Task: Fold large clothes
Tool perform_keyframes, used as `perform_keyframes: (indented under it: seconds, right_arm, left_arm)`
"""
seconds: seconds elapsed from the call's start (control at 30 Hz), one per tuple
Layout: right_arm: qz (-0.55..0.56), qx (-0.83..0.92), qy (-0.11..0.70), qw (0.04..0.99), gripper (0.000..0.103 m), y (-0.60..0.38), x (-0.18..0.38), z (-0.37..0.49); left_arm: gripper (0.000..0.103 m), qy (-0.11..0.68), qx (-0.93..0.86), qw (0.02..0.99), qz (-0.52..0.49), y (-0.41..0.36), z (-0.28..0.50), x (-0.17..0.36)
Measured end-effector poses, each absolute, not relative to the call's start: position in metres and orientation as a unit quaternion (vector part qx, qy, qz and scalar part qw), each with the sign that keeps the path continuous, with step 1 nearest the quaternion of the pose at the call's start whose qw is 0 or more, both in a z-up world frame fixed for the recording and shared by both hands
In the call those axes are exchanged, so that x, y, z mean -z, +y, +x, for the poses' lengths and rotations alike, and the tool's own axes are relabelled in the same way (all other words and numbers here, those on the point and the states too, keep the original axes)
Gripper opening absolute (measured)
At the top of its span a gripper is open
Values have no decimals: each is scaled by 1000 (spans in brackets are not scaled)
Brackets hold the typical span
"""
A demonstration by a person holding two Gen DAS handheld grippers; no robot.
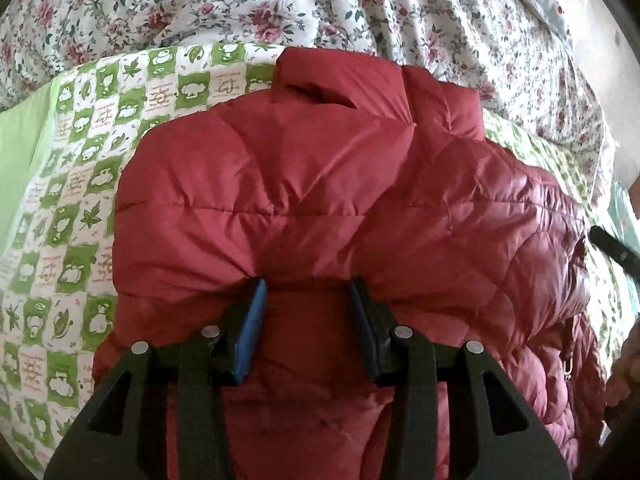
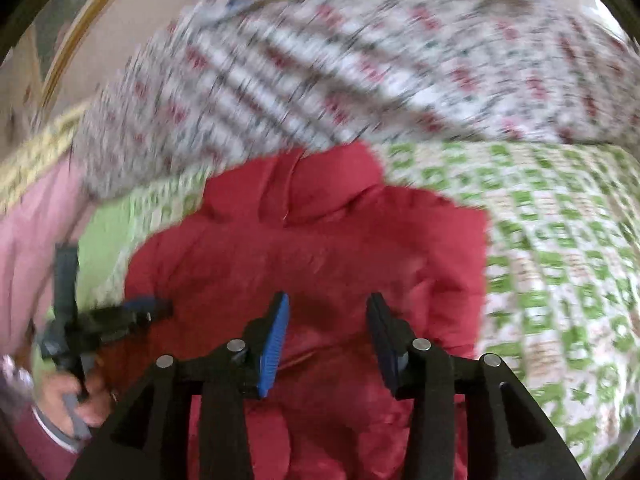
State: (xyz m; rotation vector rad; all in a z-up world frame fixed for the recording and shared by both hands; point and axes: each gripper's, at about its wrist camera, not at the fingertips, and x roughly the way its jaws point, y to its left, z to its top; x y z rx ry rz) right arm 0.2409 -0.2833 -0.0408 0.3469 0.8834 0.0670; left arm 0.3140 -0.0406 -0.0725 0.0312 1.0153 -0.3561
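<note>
A red quilted puffer jacket (image 1: 320, 184) lies bunched on the bed, its collar at the far end. My left gripper (image 1: 306, 284) is shut on a gathered fold of it, and the fabric puckers around the blue pad (image 1: 252, 320). In the blurred right wrist view, my right gripper (image 2: 328, 298) hovers open over the near part of the jacket (image 2: 320, 240), with nothing pinched between its pads. The left gripper (image 2: 148, 308) also shows there at the jacket's left edge, held by a hand (image 2: 68, 396).
A green-and-white checked sheet (image 1: 80, 200) covers the bed under the jacket. A floral quilt (image 1: 320, 8) is heaped along the far side. A pink sleeve (image 2: 32, 240) fills the left edge of the right wrist view.
</note>
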Motion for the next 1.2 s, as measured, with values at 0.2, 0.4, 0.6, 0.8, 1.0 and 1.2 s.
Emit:
perform_keyframes:
  seconds: [0.2, 0.4, 0.6, 0.8, 1.0, 1.2]
  right_arm:
    - [139, -8, 493, 859, 41, -278, 100, 255]
    - [138, -6, 495, 858, 41, -280, 103, 258]
    - [157, -7, 496, 854, 42, -285, 99, 252]
    - [137, -20, 454, 880, 43, -273, 63, 242]
    - [132, -6, 503, 854, 41, -282, 109, 257]
    - [133, -3, 501, 855, 41, -282, 110, 258]
  left_arm:
    - [40, 467, 179, 865, 23, -31, 306, 49]
    - [40, 464, 170, 869, -5, -12, 322, 41]
    - [40, 503, 161, 849, 25, -21, 329, 74]
    - [40, 502, 150, 851, 42, -26, 327, 75]
    - [40, 495, 151, 854, 49, -27, 324, 76]
    - [40, 489, 156, 856, 52, -26, 323, 76]
